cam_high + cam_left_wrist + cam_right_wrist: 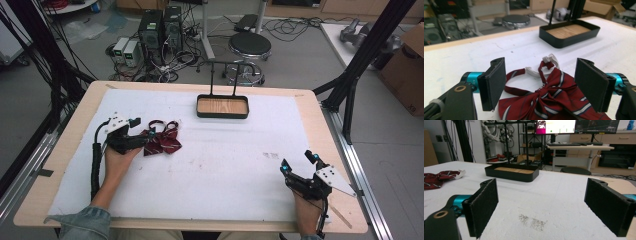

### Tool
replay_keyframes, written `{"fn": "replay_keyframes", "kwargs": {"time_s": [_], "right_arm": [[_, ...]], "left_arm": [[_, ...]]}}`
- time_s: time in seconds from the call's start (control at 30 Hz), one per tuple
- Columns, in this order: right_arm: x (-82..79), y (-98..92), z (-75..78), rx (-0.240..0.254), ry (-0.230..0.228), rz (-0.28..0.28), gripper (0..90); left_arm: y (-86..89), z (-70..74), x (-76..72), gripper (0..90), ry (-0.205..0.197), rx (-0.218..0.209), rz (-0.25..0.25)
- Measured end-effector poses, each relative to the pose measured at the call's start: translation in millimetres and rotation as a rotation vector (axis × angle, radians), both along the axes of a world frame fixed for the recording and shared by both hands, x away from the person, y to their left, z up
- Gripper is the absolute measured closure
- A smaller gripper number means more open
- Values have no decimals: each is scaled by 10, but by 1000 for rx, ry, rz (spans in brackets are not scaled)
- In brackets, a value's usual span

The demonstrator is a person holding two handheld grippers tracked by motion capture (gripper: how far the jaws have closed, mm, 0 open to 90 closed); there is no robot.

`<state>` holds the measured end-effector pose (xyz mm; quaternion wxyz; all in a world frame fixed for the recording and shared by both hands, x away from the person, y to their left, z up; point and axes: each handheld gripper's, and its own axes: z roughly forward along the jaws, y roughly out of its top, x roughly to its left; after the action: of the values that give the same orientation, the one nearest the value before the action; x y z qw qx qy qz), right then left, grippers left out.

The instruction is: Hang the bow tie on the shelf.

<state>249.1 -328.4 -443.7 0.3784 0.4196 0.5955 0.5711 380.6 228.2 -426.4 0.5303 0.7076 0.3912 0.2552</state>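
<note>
bow tie (549,96) | on white table (225,165), left side, well short of tray (222,106) | soft, light, floppy; best grip at centre knot | left gripper (541,85) wide open astride it, empty | right gripper (300,166) wide open, empty

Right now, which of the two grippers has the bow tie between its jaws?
The left gripper: its open jaws straddle the red striped bow tie. The right gripper sits open over bare white table cover, far from the tie.
</note>
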Motion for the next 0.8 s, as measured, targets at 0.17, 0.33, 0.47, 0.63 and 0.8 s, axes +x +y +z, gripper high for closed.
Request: {"fn": "replay_keyframes", "kwargs": {"time_s": [0.17, 0.33, 0.47, 0.63, 0.8], "right_arm": [[1, -1, 0, 1, 0, 3, 110], [2, -1, 0, 2, -1, 4, 110], [2, -1, 0, 4, 0, 5, 110], [1, -2, 0, 4, 0, 7, 110], [2, -2, 0, 4, -1, 8, 110]], "left_arm": [[-91, -114, 102, 318, 13, 54, -16], [-138, -156, 180, 342, 36, 87, -25], [-178, -168, 273, 342, 59, 116, -23], [-190, -195, 328, 349, 105, 133, -40], [-188, -201, 361, 397, 178, 169, -73]]}}
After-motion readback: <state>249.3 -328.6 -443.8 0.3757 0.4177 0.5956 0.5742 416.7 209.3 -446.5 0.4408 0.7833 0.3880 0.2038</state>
